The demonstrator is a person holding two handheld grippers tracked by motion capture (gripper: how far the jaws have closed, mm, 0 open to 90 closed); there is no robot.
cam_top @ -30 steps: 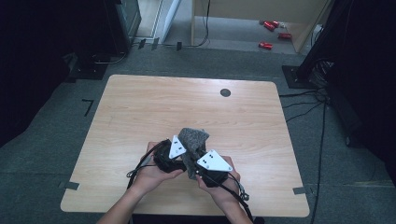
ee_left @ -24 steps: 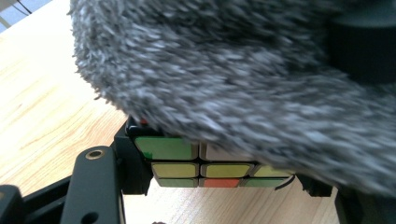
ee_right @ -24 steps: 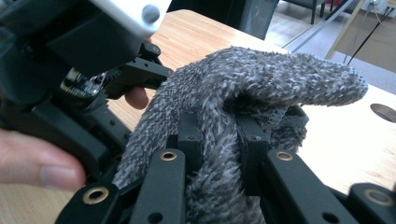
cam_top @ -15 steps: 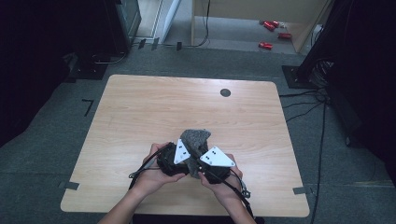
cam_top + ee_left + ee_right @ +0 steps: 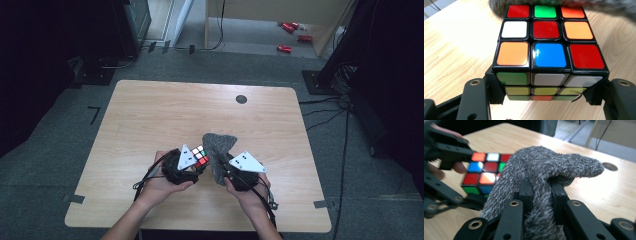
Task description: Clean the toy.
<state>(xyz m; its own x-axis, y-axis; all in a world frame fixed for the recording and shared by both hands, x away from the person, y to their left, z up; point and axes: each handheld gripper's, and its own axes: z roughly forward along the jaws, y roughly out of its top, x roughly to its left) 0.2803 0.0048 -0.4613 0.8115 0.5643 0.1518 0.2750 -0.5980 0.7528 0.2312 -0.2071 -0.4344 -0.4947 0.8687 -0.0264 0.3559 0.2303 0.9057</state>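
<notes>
In the high view, the left gripper [image 5: 192, 165] holds a scrambled, multicoloured plastic puzzle cube [image 5: 200, 156] just above the near middle of the pale wooden table [image 5: 150, 115], and the right gripper [image 5: 231, 170] holds a fuzzy grey cloth [image 5: 218, 150] just beside it. A second ago the cloth lay over the cube and hid it; now the cloth stands off to the cube's right and the coloured top face is bare, which suggests a wiping pass over that face has just finished or another side is about to be taken. In the left gripper view the jaws are pressed against the cube's [image 5: 550, 53] two opposite sides, clamping it low down, with the cloth's [image 5: 599, 7] edge brushing the far rim. In the right gripper view the jaws are closed tight on a bunched fold of the cloth [image 5: 549, 172], which drapes forward over them, while the cube [image 5: 485, 173] sits behind its left edge, touching or nearly so.
</notes>
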